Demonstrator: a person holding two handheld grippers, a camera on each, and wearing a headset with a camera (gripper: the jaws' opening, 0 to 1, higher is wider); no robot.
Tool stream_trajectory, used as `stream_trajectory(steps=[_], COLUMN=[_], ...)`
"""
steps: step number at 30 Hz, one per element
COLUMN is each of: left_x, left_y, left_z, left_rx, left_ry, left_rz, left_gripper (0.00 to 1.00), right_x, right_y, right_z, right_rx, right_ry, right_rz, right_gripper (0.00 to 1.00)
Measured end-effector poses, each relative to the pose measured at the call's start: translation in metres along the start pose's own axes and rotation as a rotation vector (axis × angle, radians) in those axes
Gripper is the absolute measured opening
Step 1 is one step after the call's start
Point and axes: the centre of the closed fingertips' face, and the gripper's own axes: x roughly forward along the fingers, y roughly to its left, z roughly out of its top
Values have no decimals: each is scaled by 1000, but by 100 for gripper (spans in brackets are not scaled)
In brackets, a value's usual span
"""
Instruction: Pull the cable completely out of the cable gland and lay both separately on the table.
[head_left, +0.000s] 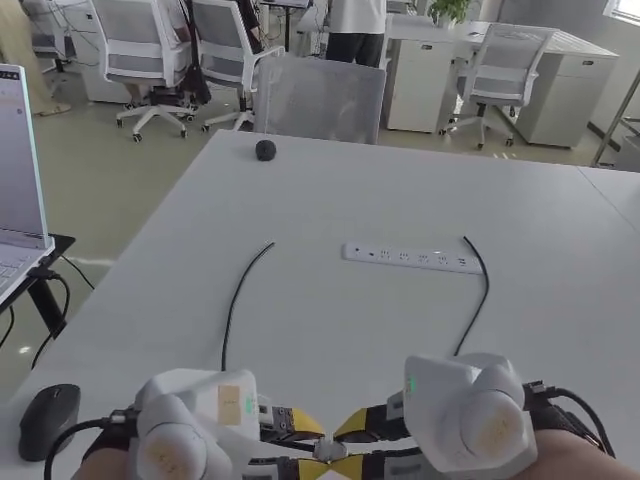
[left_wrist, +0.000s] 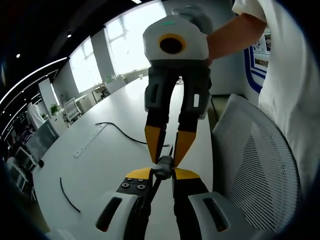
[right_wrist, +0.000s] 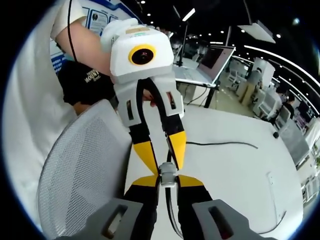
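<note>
gland (left_wrist: 163, 167) tiny, pale, hard, smooth little barrel, so judged light but slippy. it's held in air over near edge of table (head_left: 350, 200), pinched from both sides. left gripper (left_wrist: 162, 175) closed narrow on it, right gripper (right_wrist: 168, 181) same from opposite end, tips almost meeting. cable (right_wrist: 168, 202) thin, black, floppy, probably rubbery. best grabbed right beside gland and pulled straight, else it'll just bend. table white, matte.

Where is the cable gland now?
At the bottom centre of the head view, by the near edge of the table, the cable gland is pinched between the tips of the left gripper and the right gripper.
</note>
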Motion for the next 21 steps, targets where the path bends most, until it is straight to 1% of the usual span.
stream_trajectory(steps=[3,6,8,9,10,11,12,13,14,15,16,17,18,19,21], left_x=[-1,-2,-2,-3,-3,-4,-5,-7,-8,-10,-10,-10,-9,-8,-7], left_y=[0,3,5,8,10,12,17,19,22,24,25,25,25,24,23], left_z=[0,-1,0,1,2,2,3,2,2,1,3,4,4,4,2], left_rx=[-15,-38,-48,-62,-78,-103,-137,-150,-154,-160,-169,-163,-157,-150,-132], left_ry=[-2,-9,-12,-16,-20,-23,-31,-34,-42,-43,-53,-60,-56,-52,-40], left_rz=[0,6,9,15,20,26,37,45,45,56,53,52,49,46,42], left_gripper=[15,15,16,16,16,16,16,15,15,15,15,15,15,15,15], right_x=[0,-1,-1,-3,-3,-4,-5,-6,-6,-5,-9,-10,-11,-11,-12], right_y=[0,-2,-3,-7,-8,-11,-12,-14,-14,-6,-16,-15,-16,-15,-14], right_z=[1,3,5,7,8,11,12,13,16,14,17,18,18,18,18], right_rx=[-38,-98,-122,-165,-192,-246,-258,-284,-298,-276,-289,-310,-323,-316,-244], right_ry=[7,15,16,15,14,11,12,10,-2,5,1,5,8,6,-17], right_rz=[-8,-33,-52,-78,-97,-130,-141,-174,-183,-142,-222,-221,-231,-228,-203], right_gripper=[8,8,7,7,7,7,6,4,2,0,0,0,0,0,0])
